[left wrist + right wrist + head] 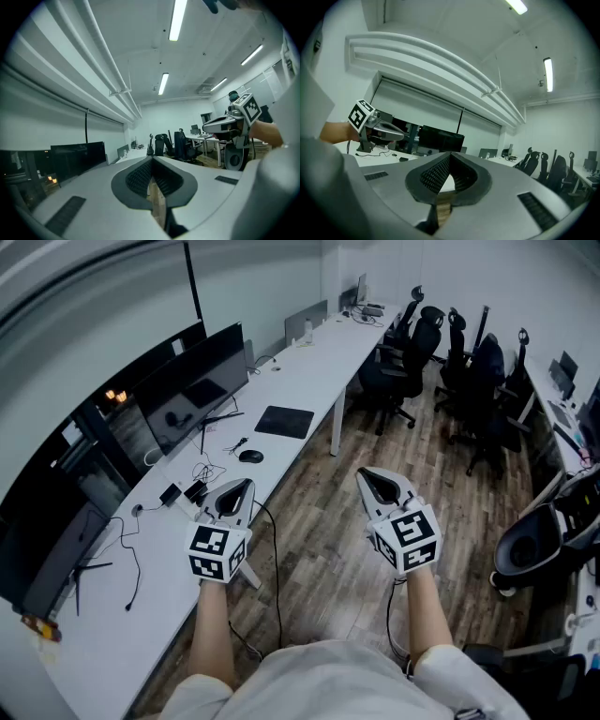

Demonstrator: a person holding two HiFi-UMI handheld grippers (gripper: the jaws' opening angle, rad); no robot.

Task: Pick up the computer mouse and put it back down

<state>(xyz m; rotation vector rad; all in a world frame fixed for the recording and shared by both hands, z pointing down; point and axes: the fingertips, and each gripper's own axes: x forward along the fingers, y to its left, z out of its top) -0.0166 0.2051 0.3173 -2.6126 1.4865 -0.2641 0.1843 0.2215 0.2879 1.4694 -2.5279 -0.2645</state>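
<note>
A black computer mouse (250,457) lies on the long white desk (309,362), just in front of a dark mouse pad (285,421). My left gripper (247,483) hovers level over the desk's front edge, a little short of the mouse, with its jaws shut and nothing between them. My right gripper (364,474) is held level over the wooden floor, to the right of the desk, also shut and empty. In the left gripper view the tips of the left gripper (152,158) meet. The right gripper (450,154) looks the same in its own view. The mouse shows in neither gripper view.
Dark monitors (187,381) line the desk's far side, with loose cables (202,470) and small adapters near my left gripper. Several black office chairs (412,352) stand on the wooden floor (319,512) to the right. Another desk (562,418) runs along the right edge.
</note>
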